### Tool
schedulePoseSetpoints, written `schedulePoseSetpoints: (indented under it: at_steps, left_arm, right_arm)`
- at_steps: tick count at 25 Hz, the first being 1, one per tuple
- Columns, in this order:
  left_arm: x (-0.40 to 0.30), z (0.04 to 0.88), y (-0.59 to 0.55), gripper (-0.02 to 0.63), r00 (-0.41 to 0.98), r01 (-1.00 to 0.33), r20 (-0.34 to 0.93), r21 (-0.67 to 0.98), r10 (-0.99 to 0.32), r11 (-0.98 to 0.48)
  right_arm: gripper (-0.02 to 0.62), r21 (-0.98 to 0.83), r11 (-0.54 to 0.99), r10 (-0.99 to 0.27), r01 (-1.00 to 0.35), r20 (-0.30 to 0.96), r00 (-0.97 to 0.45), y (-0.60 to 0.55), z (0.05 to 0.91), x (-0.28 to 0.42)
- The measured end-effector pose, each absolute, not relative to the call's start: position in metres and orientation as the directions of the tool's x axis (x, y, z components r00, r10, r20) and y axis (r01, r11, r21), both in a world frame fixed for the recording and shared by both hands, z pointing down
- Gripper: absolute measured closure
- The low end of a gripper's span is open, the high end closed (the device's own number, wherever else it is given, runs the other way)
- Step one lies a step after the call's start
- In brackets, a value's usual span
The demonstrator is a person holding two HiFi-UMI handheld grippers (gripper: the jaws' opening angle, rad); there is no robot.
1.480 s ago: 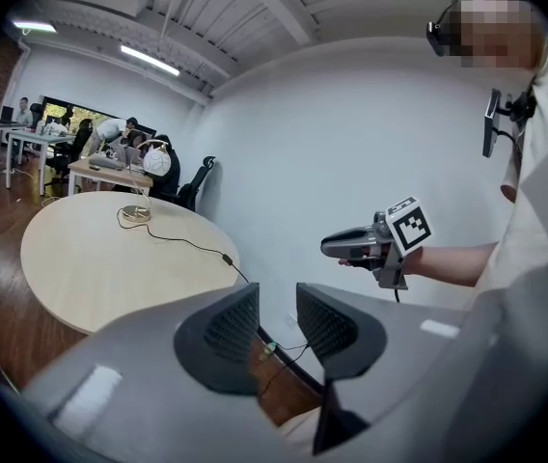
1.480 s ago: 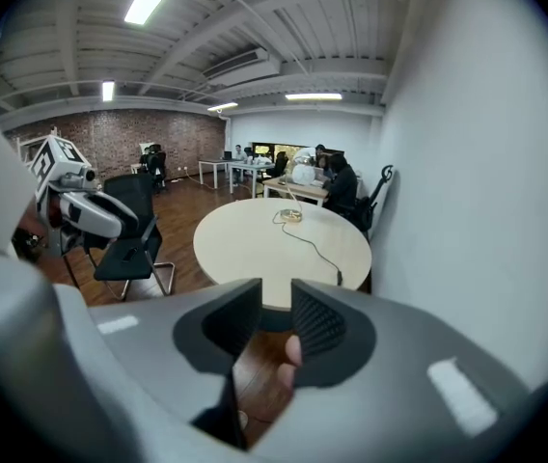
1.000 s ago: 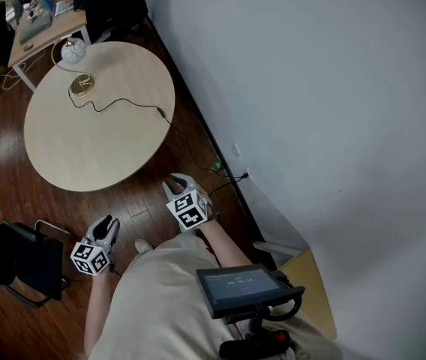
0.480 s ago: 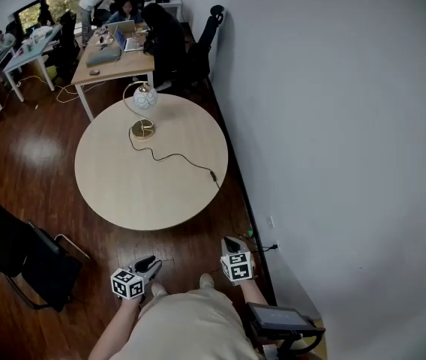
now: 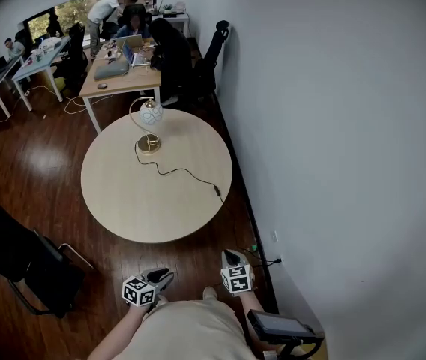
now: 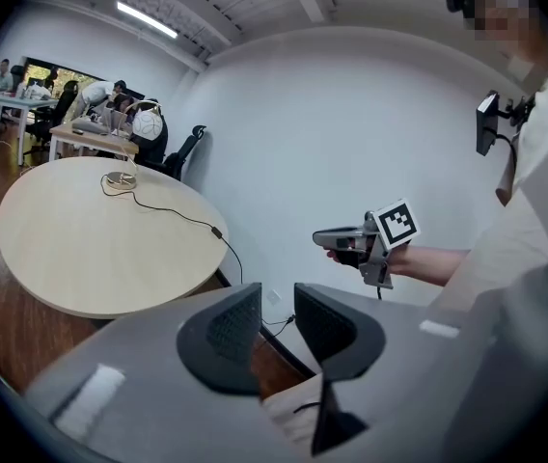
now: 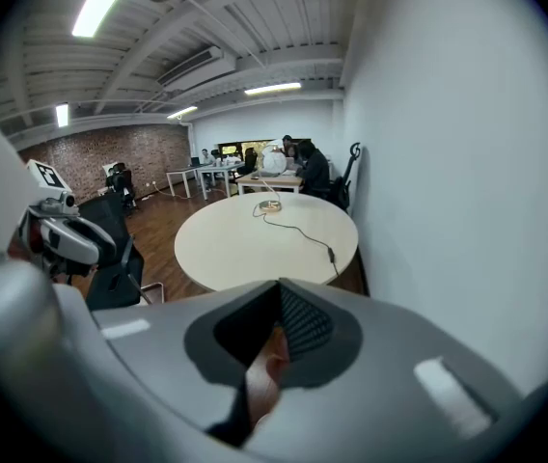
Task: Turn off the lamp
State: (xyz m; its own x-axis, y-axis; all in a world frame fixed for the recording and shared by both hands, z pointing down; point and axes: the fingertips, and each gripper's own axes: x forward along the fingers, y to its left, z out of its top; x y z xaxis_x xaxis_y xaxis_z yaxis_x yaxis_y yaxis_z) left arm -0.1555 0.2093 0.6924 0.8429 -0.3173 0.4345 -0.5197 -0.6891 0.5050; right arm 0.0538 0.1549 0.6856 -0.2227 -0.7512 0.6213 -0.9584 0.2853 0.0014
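Though the lamp [image 5: 151,115] stands at the far edge of the round bench [image 5: 138,201], you can't tell whether its globe glows. Its cord [image 5: 179,172] trails toward you. Your left gripper [image 5: 160,276] hangs well short, fingers [image 6: 226,331] parted and empty. The right gripper's [image 5: 228,256] fingers [image 7: 298,321], parted a moment ago, are now pressed together on nothing, which leaves the lamp unaffected.

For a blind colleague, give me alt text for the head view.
A globe lamp stands at the far side of a round table, its cord trailing across. Nearer, a person holds the left hand-held gripper and right hand-held gripper low, short of it.
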Motion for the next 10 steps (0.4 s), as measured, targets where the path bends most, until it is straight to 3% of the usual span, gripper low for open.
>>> schedulePoseSetpoints:
  at_steps: [10]
  left_arm:
    - [-0.147,0.690,0.200,0.523,0.841,-0.521,0.437,0.494,-0.319,-0.696]
  right_arm:
    - [0.591,-0.010,0.255,-0.755,-0.967,0.623,-0.206,0.148,0.698,0.078]
